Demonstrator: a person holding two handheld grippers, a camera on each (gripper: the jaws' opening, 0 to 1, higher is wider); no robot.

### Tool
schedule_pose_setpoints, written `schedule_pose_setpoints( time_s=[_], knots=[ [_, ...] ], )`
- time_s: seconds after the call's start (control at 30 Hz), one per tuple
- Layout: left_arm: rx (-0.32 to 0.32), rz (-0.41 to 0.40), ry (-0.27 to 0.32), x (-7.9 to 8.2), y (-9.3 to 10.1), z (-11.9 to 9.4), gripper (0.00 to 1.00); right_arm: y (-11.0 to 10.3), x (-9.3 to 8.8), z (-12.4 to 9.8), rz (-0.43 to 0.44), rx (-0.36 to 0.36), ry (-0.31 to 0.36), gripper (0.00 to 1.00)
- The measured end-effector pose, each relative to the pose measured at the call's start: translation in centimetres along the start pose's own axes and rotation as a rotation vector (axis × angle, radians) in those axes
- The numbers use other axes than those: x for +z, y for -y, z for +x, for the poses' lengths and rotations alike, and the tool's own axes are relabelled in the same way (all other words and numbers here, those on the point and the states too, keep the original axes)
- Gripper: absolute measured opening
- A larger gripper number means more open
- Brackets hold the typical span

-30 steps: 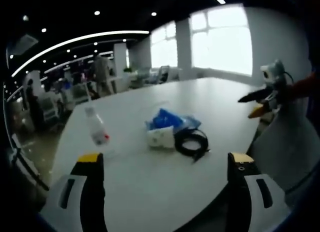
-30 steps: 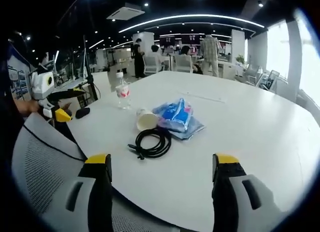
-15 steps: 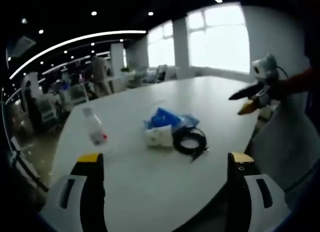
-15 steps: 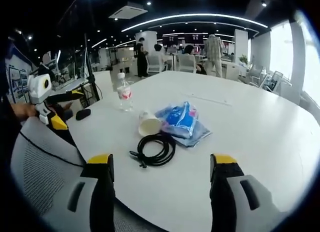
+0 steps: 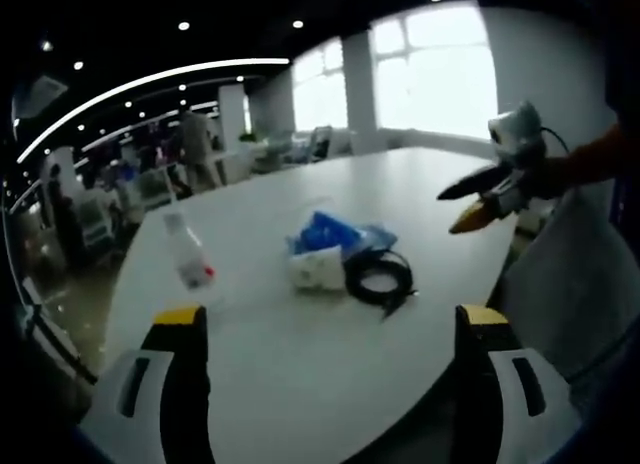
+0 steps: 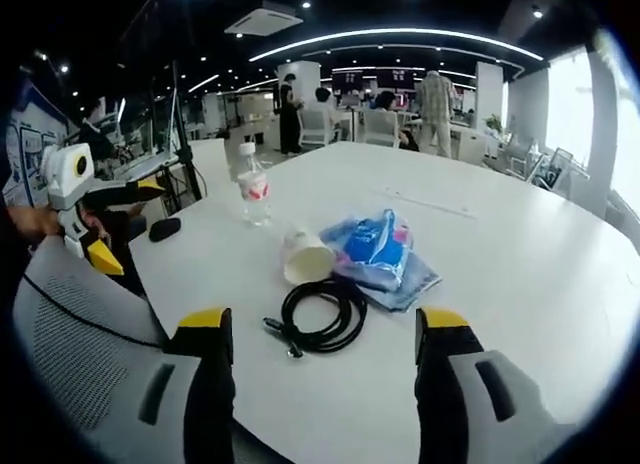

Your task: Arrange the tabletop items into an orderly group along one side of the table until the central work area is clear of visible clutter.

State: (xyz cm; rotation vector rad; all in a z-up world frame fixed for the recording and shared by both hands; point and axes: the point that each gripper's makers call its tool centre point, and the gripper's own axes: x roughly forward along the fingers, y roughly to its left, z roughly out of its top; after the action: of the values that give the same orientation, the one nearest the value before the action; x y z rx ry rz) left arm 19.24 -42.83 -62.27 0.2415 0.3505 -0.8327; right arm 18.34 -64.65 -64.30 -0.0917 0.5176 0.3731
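Your right tool [image 6: 320, 334] has closed in on the pile over the last second: in the right gripper view the cable [image 6: 318, 321] has grown and slid down from mid-picture to sit just above the gap between the jaws, at about 6 o'clock. The same advance shows in the left gripper view, where the right tool [image 5: 470, 206] has come further in from 3 o'clock over the counter [image 5: 300, 384] edge. Its jaws stand wide apart with nothing between them. Your left tool [image 5: 330, 329] has barely shifted; its jaws are also apart and empty, and it hangs back from the counter edge.

Nothing on the counter has been touched yet. The clutter sits near the centre: the cable coiled, the paper cup [image 6: 305, 256] lying on its side just beside it at 11 o'clock, and the blue bag [image 6: 385, 254] pressed against both at 1 o'clock. The water bottle [image 6: 255, 184] stands upright well apart at 11 o'clock, and a small dark object [image 6: 165, 228] lies near the counter edge at 9 o'clock, too small to identify.

So the task is at its start, and you look lined up to take the cable first. It is loose and floppy, so pinch several loops together or the coil may unravel and drag the cup.
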Motion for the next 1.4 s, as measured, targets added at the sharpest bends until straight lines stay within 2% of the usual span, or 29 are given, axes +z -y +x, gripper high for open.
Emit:
schedule_pose_setpoints(
  time_s=[0.53,0.87,1.2,1.3,1.4],
  knots=[
    [0.003,0.006,-0.015,-0.3,-0.1,-0.1,1.00,-2.2,0.1,3.5,0.000,0.027,0.002,0.65],
    [0.001,0.012,-0.023,-0.4,-0.1,0.0,1.00,-2.4,0.1,5.3,0.035,0.025,0.005,0.60],
    [0.000,0.016,-0.035,-0.7,0.0,0.1,1.00,-2.3,0.5,7.2,0.107,0.022,0.026,0.56],
    [0.003,0.013,-0.031,-0.6,-0.1,0.0,1.00,-2.3,0.4,7.8,0.187,0.019,0.033,0.56],
    [0.004,0.009,-0.030,-0.6,-0.2,0.0,1.00,-1.8,0.2,8.5,0.214,0.004,0.030,0.56]
  ],
)
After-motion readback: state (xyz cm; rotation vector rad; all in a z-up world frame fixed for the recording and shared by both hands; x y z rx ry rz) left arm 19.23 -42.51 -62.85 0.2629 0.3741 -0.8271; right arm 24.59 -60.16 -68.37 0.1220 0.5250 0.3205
